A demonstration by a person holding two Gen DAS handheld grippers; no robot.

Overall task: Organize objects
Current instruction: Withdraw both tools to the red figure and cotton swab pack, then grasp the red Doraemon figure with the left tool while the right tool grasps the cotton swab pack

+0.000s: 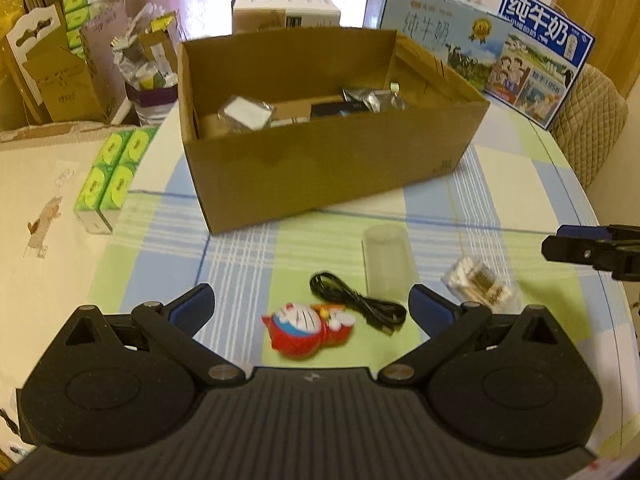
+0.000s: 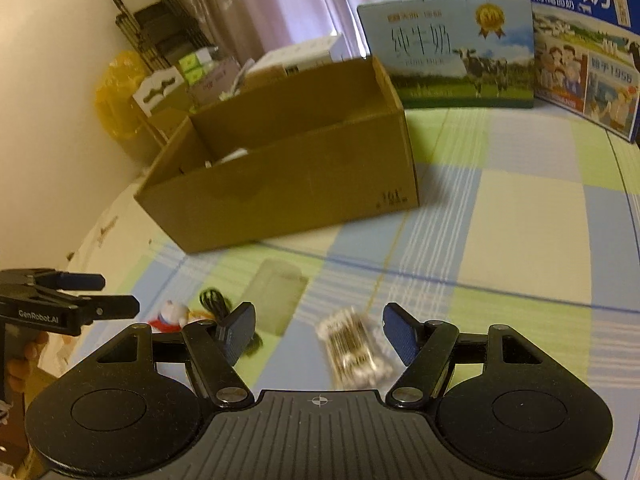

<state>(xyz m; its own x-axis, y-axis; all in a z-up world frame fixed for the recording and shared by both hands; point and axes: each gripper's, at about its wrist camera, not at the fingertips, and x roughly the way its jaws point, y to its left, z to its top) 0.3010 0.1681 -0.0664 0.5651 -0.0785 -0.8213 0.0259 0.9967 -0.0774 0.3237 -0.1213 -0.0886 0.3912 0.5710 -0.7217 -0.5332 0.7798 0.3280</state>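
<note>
An open cardboard box point(image 1: 320, 168) stands mid-table and holds several small packets point(image 1: 248, 114). In front of it lie a red and blue Doraemon toy point(image 1: 308, 330), a coiled black cable point(image 1: 356, 306), a frosted plastic cup point(image 1: 388, 264) on its side and a packet of cotton swabs point(image 1: 478, 282). My left gripper point(image 1: 310, 312) is open just above the toy and cable. My right gripper point(image 2: 320, 334) is open around the cotton swabs point(image 2: 354, 346). The box point(image 2: 288, 196), cup point(image 2: 278, 294) and toy point(image 2: 172, 314) also show in the right wrist view.
Green tissue packs point(image 1: 114, 174) lie left of the box. Milk cartons point(image 1: 536, 54) stand at the back right, with clutter and cardboard holders point(image 1: 60, 76) at the back left. The right gripper shows at the right edge point(image 1: 592, 250); the left one shows at the left edge point(image 2: 68, 300).
</note>
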